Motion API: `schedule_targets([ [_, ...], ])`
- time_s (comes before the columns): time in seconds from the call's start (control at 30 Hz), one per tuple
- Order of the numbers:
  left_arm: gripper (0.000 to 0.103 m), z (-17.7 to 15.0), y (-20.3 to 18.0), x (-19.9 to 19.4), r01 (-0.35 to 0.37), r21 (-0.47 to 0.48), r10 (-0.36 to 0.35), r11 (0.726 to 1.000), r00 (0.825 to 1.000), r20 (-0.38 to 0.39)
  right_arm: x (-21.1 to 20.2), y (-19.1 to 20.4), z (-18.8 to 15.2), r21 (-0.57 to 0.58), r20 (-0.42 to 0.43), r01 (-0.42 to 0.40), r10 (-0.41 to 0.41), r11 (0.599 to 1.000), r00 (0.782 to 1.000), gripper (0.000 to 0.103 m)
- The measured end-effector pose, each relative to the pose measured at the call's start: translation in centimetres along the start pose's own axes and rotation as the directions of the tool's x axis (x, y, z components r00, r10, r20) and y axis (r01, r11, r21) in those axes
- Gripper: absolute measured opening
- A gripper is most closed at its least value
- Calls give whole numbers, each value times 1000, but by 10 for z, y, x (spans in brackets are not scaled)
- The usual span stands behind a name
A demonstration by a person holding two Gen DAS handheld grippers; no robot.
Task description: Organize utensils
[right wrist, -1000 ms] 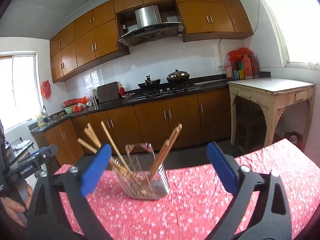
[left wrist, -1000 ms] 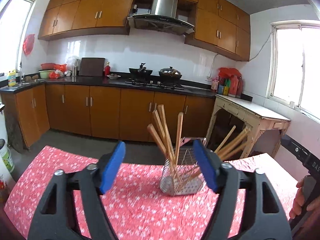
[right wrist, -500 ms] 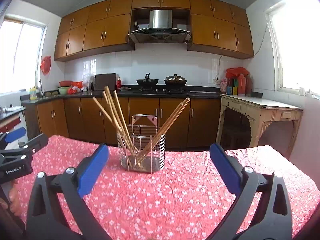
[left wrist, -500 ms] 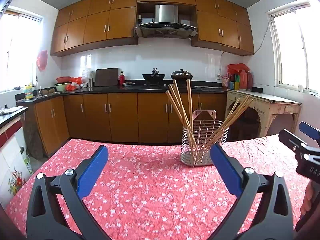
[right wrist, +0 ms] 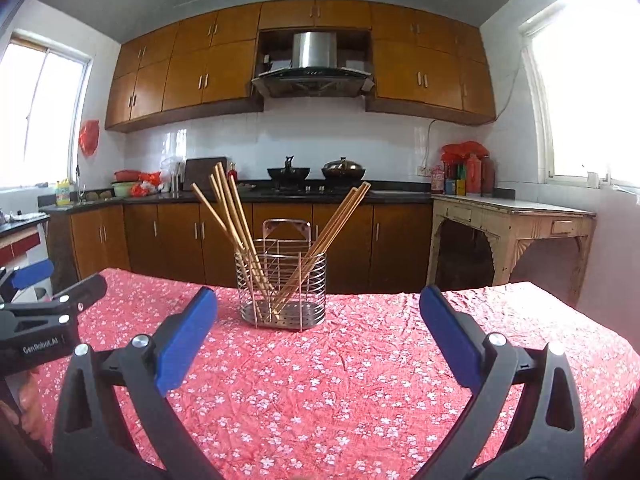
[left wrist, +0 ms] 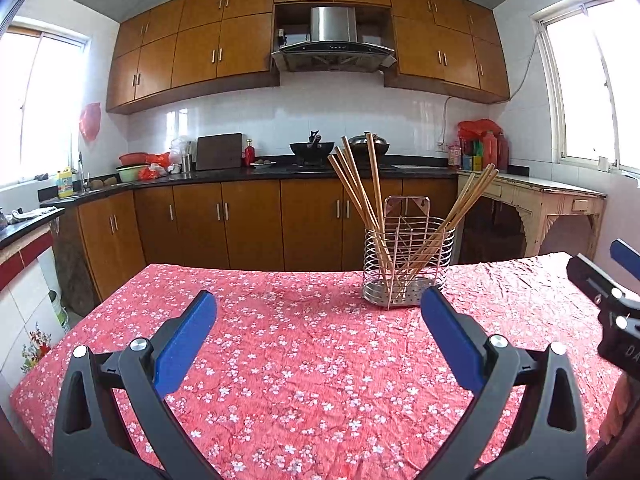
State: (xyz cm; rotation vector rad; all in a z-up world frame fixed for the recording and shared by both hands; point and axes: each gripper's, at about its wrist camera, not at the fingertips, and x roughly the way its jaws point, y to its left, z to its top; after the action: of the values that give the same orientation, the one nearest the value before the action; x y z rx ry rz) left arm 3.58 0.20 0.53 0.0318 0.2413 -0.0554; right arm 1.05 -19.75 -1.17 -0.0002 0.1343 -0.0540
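A wire metal utensil holder point(left wrist: 408, 268) stands upright on the table with the red flowered cloth point(left wrist: 304, 360). Several wooden chopsticks point(left wrist: 360, 184) lean in it, one bunch to the left and one point(left wrist: 464, 204) to the right. The holder shows in the right wrist view too point(right wrist: 282, 288) with its chopsticks point(right wrist: 232, 216). My left gripper point(left wrist: 318, 332) is open and empty, well short of the holder. My right gripper point(right wrist: 318, 332) is open and empty, also short of it. Each gripper shows at the edge of the other's view point(left wrist: 608, 300) point(right wrist: 40, 312).
Brown kitchen cabinets point(left wrist: 248, 224) with a dark counter run behind the table. A pale wooden side table point(left wrist: 536, 204) stands at the right wall. The cloth's far edge point(right wrist: 360, 294) lies just behind the holder.
Both grippers have drawn back and levelled out, so the holder looks farther and upright. The left gripper's fingers have spread wider. The holder and chopsticks have not moved.
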Motion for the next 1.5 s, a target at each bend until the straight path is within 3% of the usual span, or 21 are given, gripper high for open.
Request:
schedule_targets([
  [1.5,101,-1,-6,-7,0,0,0,1000,1000,15,-7,-9,-9,40,18,-10,10,999,1000,99],
])
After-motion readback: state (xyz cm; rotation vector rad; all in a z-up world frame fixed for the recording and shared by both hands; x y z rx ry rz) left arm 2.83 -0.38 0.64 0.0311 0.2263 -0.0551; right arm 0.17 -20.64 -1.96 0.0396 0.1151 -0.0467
